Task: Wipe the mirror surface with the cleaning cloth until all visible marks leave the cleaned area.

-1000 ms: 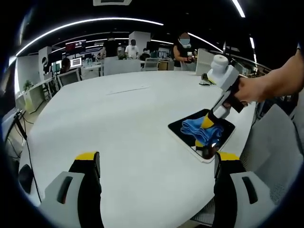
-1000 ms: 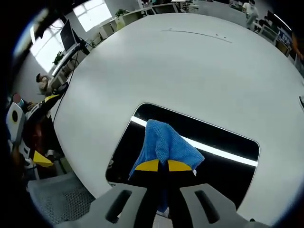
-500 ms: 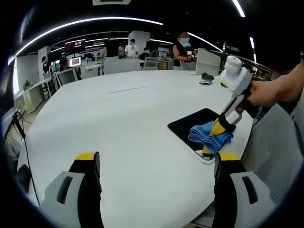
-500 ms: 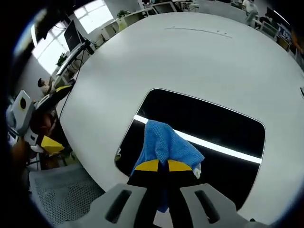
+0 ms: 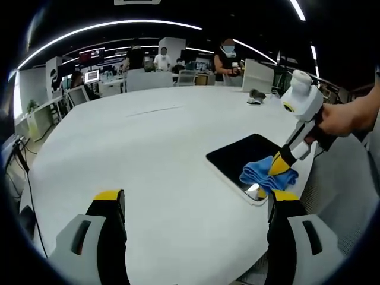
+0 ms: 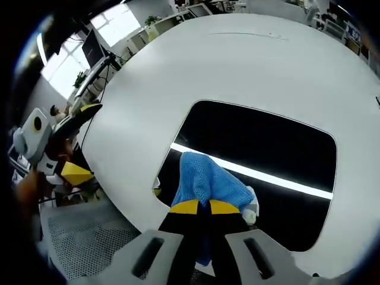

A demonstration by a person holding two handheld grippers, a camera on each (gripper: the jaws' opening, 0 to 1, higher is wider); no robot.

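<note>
A dark rectangular mirror (image 5: 240,159) (image 6: 255,142) lies flat near the white table's edge and reflects a bright ceiling light strip. My right gripper (image 6: 203,207) (image 5: 276,167) is shut on a blue cleaning cloth (image 6: 209,181) (image 5: 263,175), which rests on the mirror's near corner. A hand holds that gripper at the right of the left gripper view. My left gripper (image 5: 193,205) is open, its jaws wide apart above the bare table with nothing between them, to the left of the mirror. It also appears at the left edge of the right gripper view (image 6: 71,142).
The large round white table (image 5: 142,148) spreads ahead. A small dark object (image 5: 255,96) sits at its far side. Several people, desks and monitors stand beyond it. A grey mesh chair (image 6: 89,237) is below the table's near edge.
My right gripper has dragged the blue cloth across the mirror toward its near corner by the table edge. More dark glass now lies uncovered beyond the cloth. The left gripper stays open and still.
</note>
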